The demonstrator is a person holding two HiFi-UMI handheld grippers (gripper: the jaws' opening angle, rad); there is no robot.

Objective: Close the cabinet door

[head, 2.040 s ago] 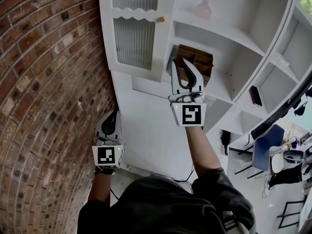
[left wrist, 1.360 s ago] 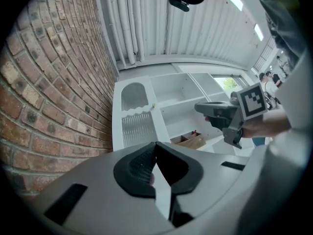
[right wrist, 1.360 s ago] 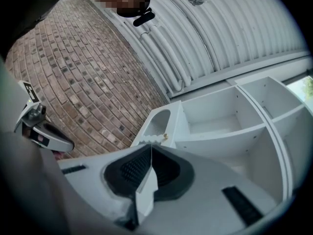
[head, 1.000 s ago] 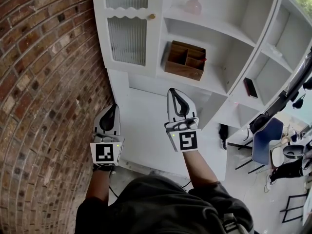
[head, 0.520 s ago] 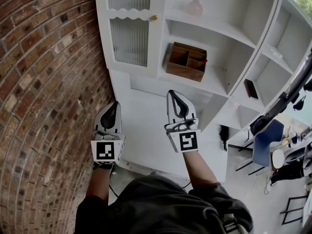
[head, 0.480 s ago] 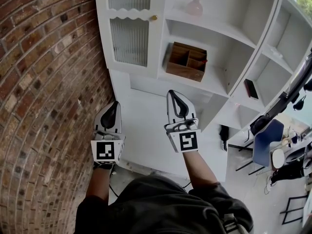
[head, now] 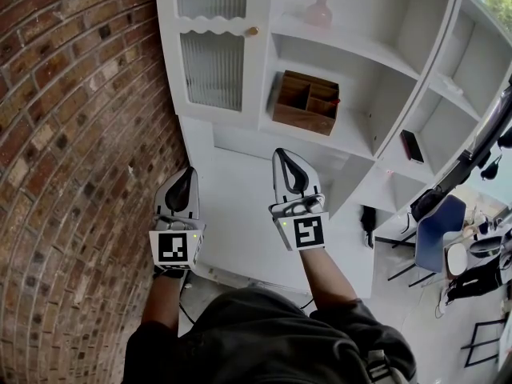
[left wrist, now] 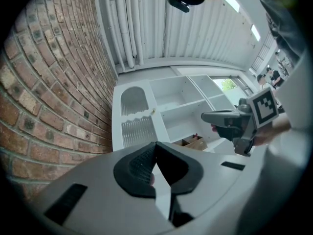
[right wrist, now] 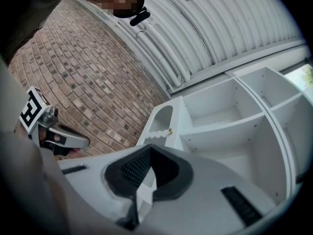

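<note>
The white cabinet door with ribbed glass and a small brass knob lies flush with the cabinet's frame, at the left of the shelving. My left gripper and right gripper hang side by side below it, in front of the plain white lower panel, apart from the door. Both are shut with nothing between the pads. In the left gripper view the shut tips point up toward the door. In the right gripper view the tips point at the knob.
A brick wall runs along the left of the cabinet. Open shelves hold a wooden divided box, a pink vase and a dark flat object. A blue chair and desks stand at the right.
The right gripper has come down and back from the shelf with the wooden box to beside the left gripper. Over the last second both have stayed still.
</note>
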